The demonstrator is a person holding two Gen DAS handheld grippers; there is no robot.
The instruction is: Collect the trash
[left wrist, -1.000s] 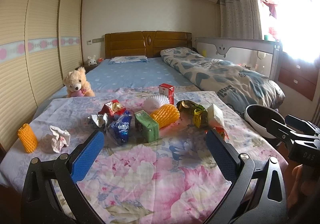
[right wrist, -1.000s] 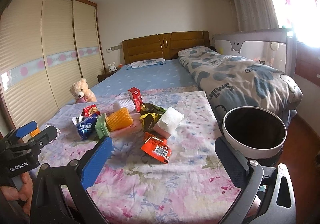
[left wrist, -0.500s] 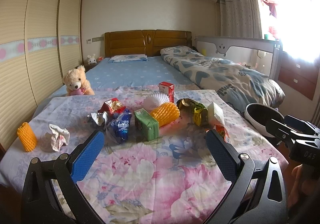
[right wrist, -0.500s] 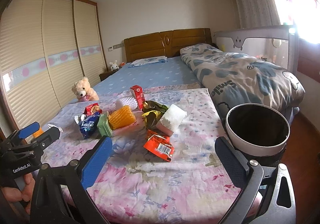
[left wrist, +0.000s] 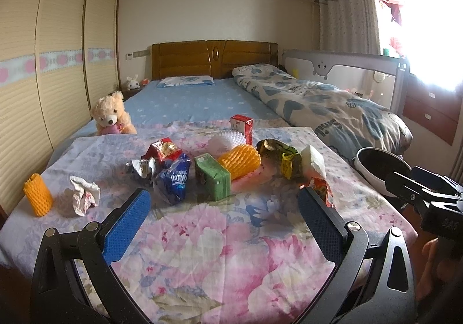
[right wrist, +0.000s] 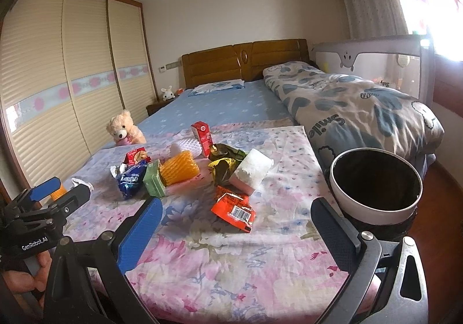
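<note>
Trash lies scattered on a floral sheet (left wrist: 220, 251) over the foot of the bed: a blue snack bag (left wrist: 173, 180), a green carton (left wrist: 213, 176), an orange foam net (left wrist: 240, 161), a red carton (left wrist: 242, 127), a crumpled paper (left wrist: 82, 193) and a red-orange wrapper (right wrist: 235, 209). A white foam block (right wrist: 251, 172) rests beside dark wrappers (right wrist: 224, 160). My left gripper (left wrist: 222, 225) hovers open over the sheet's near part. My right gripper (right wrist: 235, 234) is open too, just short of the red-orange wrapper. A white-rimmed bin (right wrist: 376, 188) stands off the bed's right edge.
A teddy bear (left wrist: 111, 115) sits at the bed's left side. A rolled quilt (left wrist: 327, 109) and a bed rail (left wrist: 347, 75) run along the right. Wardrobe doors (left wrist: 43, 78) line the left wall. A second orange foam net (left wrist: 37, 199) stands at the sheet's left edge.
Both grippers have drifted slightly forward and up, so the trash sits a little lower and nearer in each view. Nothing was picked up; both stay open.
</note>
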